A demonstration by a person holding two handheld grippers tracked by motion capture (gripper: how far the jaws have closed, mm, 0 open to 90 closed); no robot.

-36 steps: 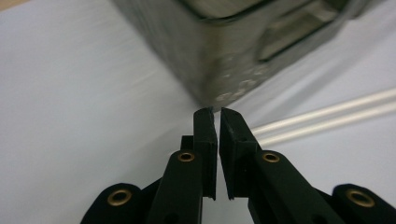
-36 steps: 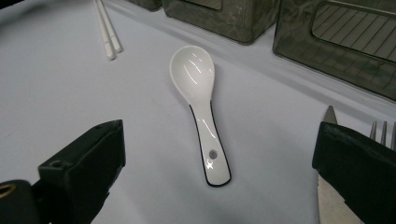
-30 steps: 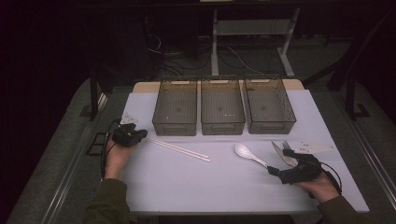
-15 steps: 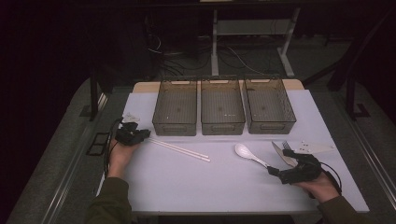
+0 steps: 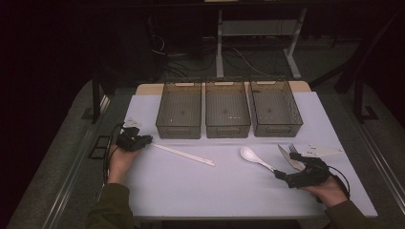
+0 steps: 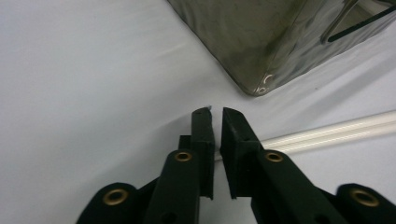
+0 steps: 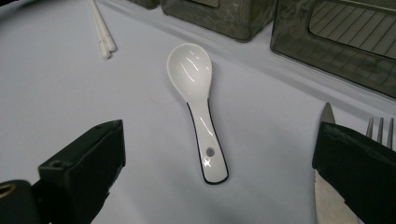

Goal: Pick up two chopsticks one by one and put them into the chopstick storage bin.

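Since the earlier frames little differs: both hands keep their places. Near the surface's right front corner the right claw [image 5: 281, 174] lies low with jaws spread wide, the white spoon [image 7: 196, 100] lying between them untouched, its handle end nearest; a knife [image 7: 327, 186] and fork [image 7: 380, 128] lie beside the right jaw. At the left edge the left claw [image 5: 145, 140] stays pinched on the near end of the white chopsticks [image 5: 184, 154]; three bins [image 5: 228, 112] line the far edge.
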